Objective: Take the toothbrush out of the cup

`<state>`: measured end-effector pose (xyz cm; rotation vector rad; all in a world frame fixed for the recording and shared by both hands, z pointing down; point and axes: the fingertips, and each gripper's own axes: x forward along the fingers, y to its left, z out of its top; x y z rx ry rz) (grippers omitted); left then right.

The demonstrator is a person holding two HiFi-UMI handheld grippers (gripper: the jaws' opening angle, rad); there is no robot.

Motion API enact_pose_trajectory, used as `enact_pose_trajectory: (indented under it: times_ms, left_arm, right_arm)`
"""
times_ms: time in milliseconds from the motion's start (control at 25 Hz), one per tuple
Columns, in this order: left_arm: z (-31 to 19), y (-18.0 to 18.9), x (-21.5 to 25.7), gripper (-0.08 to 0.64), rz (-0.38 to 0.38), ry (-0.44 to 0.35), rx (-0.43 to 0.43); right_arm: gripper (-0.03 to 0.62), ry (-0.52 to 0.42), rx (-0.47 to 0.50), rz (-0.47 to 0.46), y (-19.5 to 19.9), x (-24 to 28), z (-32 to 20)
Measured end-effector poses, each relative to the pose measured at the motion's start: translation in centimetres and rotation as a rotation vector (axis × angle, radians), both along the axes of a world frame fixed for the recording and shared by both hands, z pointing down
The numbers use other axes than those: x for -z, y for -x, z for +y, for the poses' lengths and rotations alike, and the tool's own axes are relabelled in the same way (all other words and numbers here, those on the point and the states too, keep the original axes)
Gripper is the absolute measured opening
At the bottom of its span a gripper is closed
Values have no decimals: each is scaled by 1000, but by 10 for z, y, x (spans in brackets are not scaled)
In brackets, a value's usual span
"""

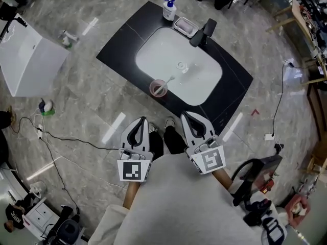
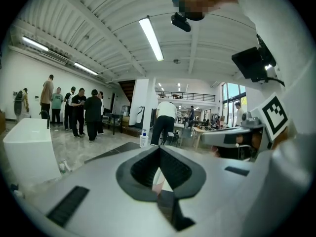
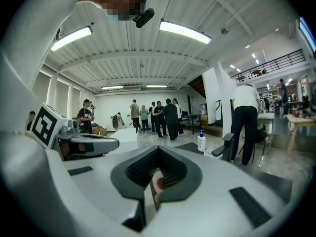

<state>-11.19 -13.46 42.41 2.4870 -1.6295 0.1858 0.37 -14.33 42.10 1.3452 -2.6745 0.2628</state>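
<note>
A pink cup [image 1: 158, 89] stands on the black counter [image 1: 120, 42] at the near rim of the white sink [image 1: 179, 65]. A pale toothbrush [image 1: 168, 80] stands in it, leaning up and to the right over the basin. My left gripper [image 1: 141, 119] and right gripper [image 1: 184, 115] hang side by side close to my body, below the counter's edge and well short of the cup. Each has its jaws closed tip to tip with nothing between them. In the left gripper view the left gripper [image 2: 159, 149] points level across the room, as does the right gripper [image 3: 158, 149] in its own view.
A soap bottle [image 1: 169, 9], a soap dish [image 1: 185, 27] and a black faucet [image 1: 203, 33] stand at the sink's far side. A white tub [image 1: 28, 55] stands at the left. Cables [image 1: 66, 139] run over the floor. Several people [image 3: 158, 115] stand in the hall.
</note>
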Motion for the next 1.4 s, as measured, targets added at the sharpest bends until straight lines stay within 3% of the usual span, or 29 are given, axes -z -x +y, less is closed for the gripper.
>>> enact_pose_trajectory:
  times_ms: [240,520,920,1080,1400]
  left_arm:
    - [-18,-3,-12,3,53,45,36]
    - [-26,-1,-22,3,42,48,29]
    - [-25,-3,-28,3,65,71,44]
    - [-21,-4,-27,3,70,81,47]
    - [-21,-5,-33,3,84,104,56]
  right_arm:
    - [3,22,8,5,3,-17,-12]
    - [3,27,11,-7,10,-29,-28]
    - [6,110,-3,-26,16,-73,-54]
    - [64,163,-19,-6,15,-99,-69]
    - [74,230,-8,12,27,-139,-90]
